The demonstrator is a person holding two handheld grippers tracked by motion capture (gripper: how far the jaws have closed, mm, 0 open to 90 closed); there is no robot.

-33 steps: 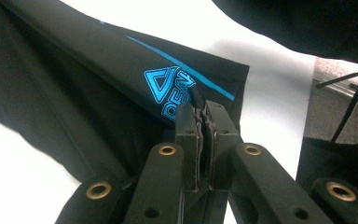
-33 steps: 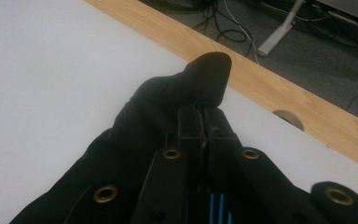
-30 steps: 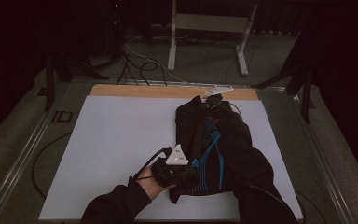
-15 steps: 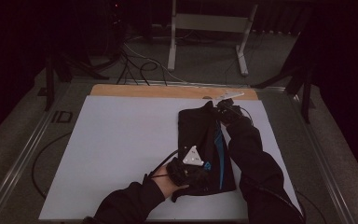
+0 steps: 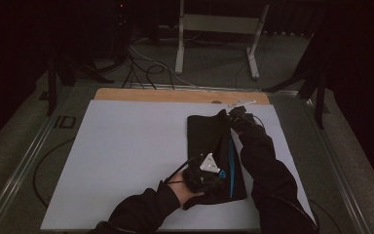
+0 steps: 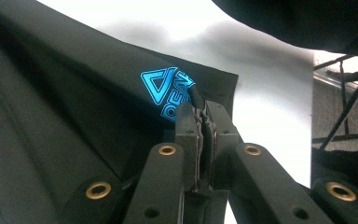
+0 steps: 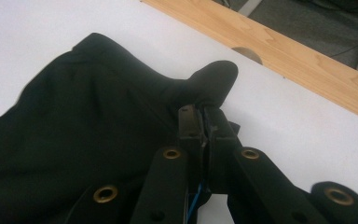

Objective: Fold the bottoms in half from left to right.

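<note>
A black garment (image 5: 210,146) with a bright blue stripe lies folded lengthwise on the white table top (image 5: 126,156), right of centre. My left gripper (image 5: 209,176) is shut on its near end; in the left gripper view the jaws (image 6: 200,116) pinch the black cloth (image 6: 74,121) beside a blue printed logo (image 6: 168,91). At the garment's far end my right gripper (image 5: 234,118) is shut on the cloth. In the right gripper view its jaws (image 7: 204,122) clamp a fold of the dark fabric (image 7: 84,116), with a rounded flap sticking out past the tips.
A wooden strip (image 5: 175,95) runs along the table's far edge, also seen as the wooden strip (image 7: 279,42) just beyond the right gripper. Metal rails flank the table. A white stand (image 5: 219,29) and cables (image 5: 141,68) sit on the floor behind.
Both grippers have carried the garment's edge over to the right and down, so the cloth has gone from a raised, bunched heap to a narrow flat fold on the table.
</note>
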